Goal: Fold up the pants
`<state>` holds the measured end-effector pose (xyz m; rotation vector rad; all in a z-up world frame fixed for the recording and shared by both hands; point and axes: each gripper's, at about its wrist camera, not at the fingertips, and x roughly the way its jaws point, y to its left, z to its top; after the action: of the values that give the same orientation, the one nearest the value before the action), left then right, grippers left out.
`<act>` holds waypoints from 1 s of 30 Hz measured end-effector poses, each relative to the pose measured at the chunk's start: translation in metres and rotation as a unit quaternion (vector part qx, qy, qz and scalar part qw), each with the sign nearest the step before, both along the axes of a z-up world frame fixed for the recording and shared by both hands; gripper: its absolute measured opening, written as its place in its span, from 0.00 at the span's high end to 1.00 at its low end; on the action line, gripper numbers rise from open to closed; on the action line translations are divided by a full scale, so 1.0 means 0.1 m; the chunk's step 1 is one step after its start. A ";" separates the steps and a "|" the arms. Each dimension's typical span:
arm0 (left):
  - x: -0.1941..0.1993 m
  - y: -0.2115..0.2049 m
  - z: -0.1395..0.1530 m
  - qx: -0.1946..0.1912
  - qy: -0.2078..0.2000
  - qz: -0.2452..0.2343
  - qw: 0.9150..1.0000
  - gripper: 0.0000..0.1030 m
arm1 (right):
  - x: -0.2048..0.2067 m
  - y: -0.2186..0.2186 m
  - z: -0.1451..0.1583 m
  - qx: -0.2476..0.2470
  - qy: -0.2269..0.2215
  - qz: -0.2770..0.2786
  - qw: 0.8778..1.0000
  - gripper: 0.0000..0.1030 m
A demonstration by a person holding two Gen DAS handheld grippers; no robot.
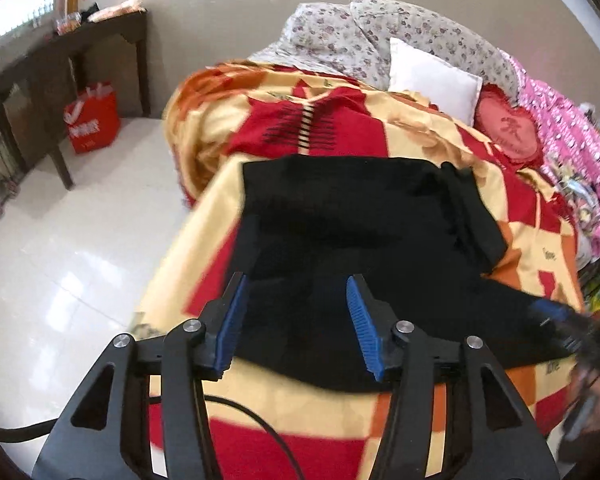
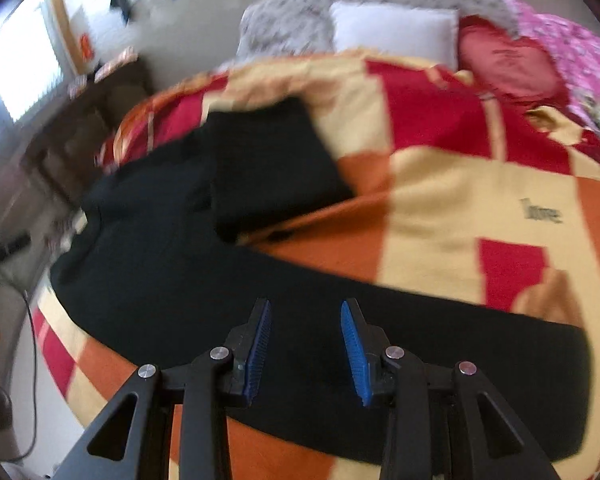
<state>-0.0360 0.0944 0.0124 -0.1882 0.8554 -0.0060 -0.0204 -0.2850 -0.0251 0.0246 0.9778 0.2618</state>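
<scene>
Black pants [image 1: 360,224] lie on a red, yellow and orange blanket [image 1: 284,400] on a bed. In the right wrist view the pants [image 2: 204,248] show one leg stretched toward the near right and the other part folded over at the far side. My left gripper [image 1: 296,288] is open and empty, hovering just above the near part of the pants. My right gripper [image 2: 305,312] is open and empty above the stretched leg. The right gripper also shows blurred at the right edge of the left wrist view [image 1: 568,324].
A white pillow [image 1: 432,76], a red heart cushion [image 1: 508,128], a floral quilt [image 1: 380,28] and pink bedding [image 1: 572,128] lie at the head of the bed. A dark table [image 1: 60,64] and a red bag [image 1: 92,120] stand on the white floor at left.
</scene>
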 end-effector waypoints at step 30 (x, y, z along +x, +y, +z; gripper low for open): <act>0.77 -0.35 -0.66 -0.024 0.076 -0.018 0.997 0.50 | 1.90 0.29 -0.03 0.062 -0.022 0.051 0.996 0.96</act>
<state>0.0415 0.0591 -0.0536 -0.2200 1.0108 -0.0467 0.1695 -0.2560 -0.0278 0.0823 0.9193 0.4164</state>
